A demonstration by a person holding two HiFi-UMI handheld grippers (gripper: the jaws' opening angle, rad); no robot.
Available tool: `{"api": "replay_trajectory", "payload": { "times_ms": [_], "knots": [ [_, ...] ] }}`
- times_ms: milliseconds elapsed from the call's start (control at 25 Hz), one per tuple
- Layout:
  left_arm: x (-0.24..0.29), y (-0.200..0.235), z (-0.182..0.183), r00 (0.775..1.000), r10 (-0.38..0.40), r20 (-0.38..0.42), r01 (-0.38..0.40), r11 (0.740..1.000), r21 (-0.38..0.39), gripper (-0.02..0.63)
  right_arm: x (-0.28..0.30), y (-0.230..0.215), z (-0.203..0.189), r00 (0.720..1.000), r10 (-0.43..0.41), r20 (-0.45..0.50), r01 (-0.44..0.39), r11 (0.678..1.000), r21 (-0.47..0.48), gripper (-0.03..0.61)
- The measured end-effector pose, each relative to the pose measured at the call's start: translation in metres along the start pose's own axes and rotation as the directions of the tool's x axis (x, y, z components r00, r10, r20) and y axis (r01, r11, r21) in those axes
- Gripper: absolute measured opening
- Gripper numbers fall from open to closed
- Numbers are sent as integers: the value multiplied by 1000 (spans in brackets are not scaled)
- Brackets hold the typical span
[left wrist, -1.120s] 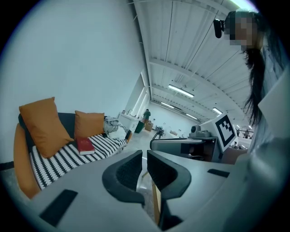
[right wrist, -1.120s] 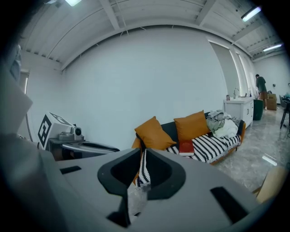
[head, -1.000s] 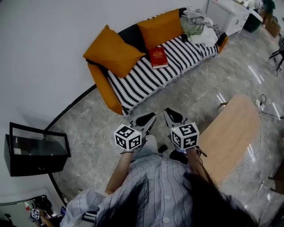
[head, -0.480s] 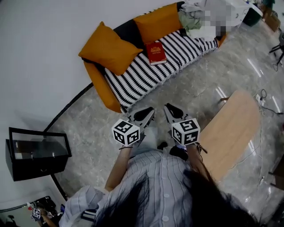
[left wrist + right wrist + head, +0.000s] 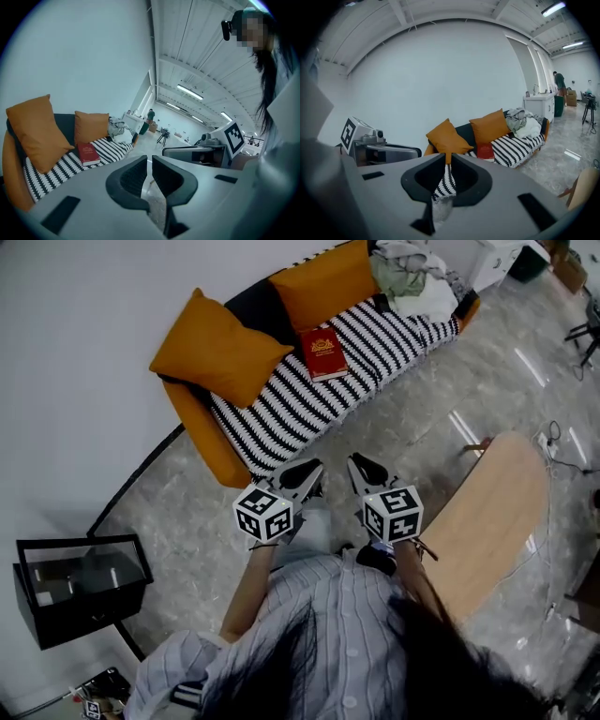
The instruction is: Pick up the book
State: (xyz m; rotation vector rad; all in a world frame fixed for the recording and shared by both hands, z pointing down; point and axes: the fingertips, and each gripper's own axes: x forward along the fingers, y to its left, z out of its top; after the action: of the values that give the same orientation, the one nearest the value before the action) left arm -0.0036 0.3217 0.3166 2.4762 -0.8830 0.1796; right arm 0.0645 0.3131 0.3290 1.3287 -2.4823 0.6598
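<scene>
Left tool [image 5: 309,471], right tool [image 5: 359,466] side by side, closed, pointing toward book [image 5: 323,353].

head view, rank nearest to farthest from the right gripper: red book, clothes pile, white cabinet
1. Red hardcover book, mid-way along the striped sofa cover, ahead of the right gripper.
2. Grey and white clothes pile, at that cover's right end.
3. White cabinet, beyond that end.
</scene>
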Motion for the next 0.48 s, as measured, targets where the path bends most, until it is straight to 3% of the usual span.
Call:
{"api": "replay_trajectory", "payload": {
  "times_ms": [480],
  "knots": [
    [28, 120, 68, 1000, -21, 11, 22, 1000, -16, 23, 114, -22, 60, 998, -53, -31, 54, 998, 32, 49]
  ]
}}
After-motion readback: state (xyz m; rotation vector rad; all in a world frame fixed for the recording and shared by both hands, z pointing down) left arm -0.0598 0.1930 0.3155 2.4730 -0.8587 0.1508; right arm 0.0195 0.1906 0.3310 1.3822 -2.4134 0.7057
